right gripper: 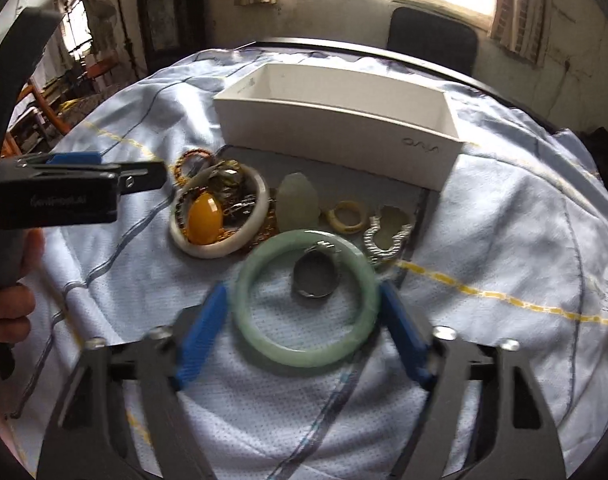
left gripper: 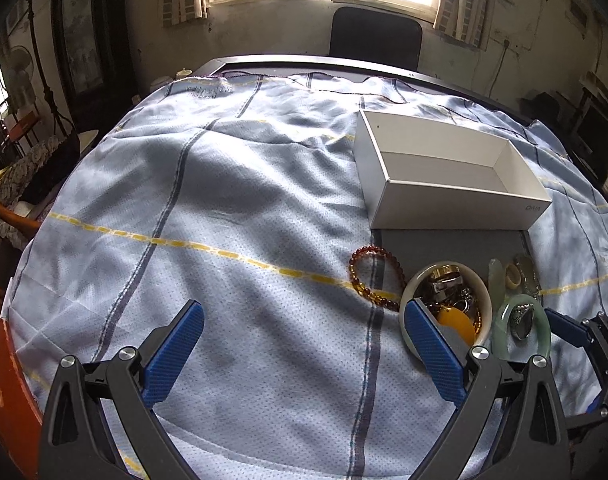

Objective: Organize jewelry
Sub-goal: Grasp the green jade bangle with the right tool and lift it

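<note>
Right wrist view: the right tool is spread wide around a green bangle lying flat on the cloth-covered desk, its blue pads just beside the rim. Behind stands a white box printed "vivo", upside down. Left tool hangs wide open, empty, beside a white bangle ringing mixed jewelry.

Green bangle lies flat near empty white box.

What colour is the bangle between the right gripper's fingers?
Pale green bangle, clearest in the right wrist view.
</note>
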